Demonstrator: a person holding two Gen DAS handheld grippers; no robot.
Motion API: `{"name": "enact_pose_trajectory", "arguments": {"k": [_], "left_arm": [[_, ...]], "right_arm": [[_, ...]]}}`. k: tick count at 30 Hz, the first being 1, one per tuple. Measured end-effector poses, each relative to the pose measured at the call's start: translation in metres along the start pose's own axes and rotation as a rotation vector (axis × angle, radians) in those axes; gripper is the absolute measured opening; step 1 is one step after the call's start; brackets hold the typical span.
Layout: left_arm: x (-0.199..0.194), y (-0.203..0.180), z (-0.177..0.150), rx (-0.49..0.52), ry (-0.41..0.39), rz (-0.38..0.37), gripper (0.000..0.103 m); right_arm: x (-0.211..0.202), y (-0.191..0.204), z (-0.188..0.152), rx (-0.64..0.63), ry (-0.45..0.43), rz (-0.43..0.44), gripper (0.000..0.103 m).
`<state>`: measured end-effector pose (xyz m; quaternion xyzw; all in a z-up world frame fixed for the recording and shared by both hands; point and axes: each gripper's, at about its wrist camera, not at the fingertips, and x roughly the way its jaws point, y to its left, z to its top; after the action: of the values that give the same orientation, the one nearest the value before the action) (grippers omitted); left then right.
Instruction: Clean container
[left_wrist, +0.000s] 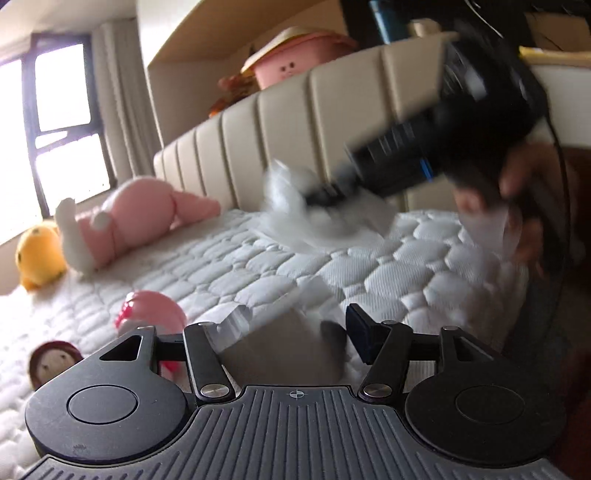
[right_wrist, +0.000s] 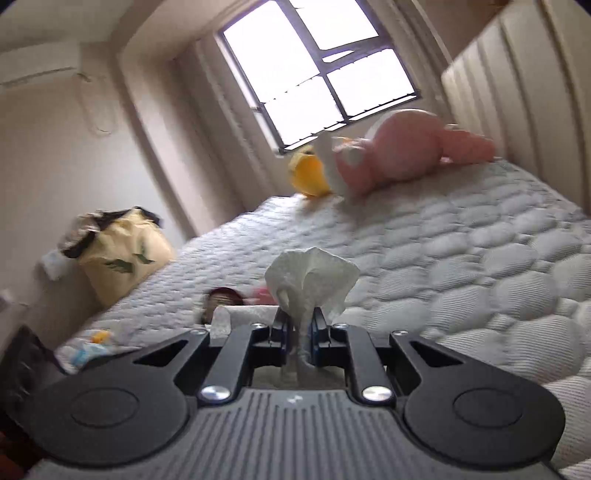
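Right tongs (right_wrist: 298, 328): pinched narrow on a bunched white tissue (right_wrist: 312, 277), held ready as the wiper.
Left tongs (left_wrist: 291, 332): spread around a blurred clear container (left_wrist: 273, 339), steadying it, I'd judge.
Bed (right_wrist: 480, 258): beneath both.
Pink plush (right_wrist: 399, 147): well apart, by the window.

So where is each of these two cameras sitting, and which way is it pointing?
Left wrist view: sits on the left gripper, looking along its jaws across the mattress toward the padded headboard; a clear container sits between the jaws, and the blurred right gripper and a hand show.
Right wrist view: sits on the right gripper, facing the window; its jaws pinch a white tissue.
Both share the mattress, the pink plush toy and the yellow plush toy.
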<state>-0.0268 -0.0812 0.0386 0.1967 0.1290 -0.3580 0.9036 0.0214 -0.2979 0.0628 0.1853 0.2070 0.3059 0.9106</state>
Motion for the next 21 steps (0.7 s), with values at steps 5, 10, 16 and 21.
{"name": "enact_pose_trajectory", "arguments": {"k": [5, 10, 16, 21], "left_arm": [[0.002, 0.002, -0.009, -0.022, 0.033, 0.028, 0.062], [-0.007, 0.007, -0.025, -0.117, 0.041, 0.098, 0.069], [-0.038, 0.061, -0.029, -0.423, 0.123, 0.119, 0.075], [-0.073, 0.107, -0.051, -0.835, 0.254, -0.046, 0.086]], "right_arm": [[0.024, 0.045, -0.011, -0.093, 0.117, 0.160, 0.015], [0.048, 0.039, -0.028, -0.165, 0.213, 0.009, 0.015], [0.053, -0.002, -0.038, -0.085, 0.265, -0.148, 0.015], [0.038, -0.013, -0.048, -0.059, 0.272, -0.149, 0.015]]}}
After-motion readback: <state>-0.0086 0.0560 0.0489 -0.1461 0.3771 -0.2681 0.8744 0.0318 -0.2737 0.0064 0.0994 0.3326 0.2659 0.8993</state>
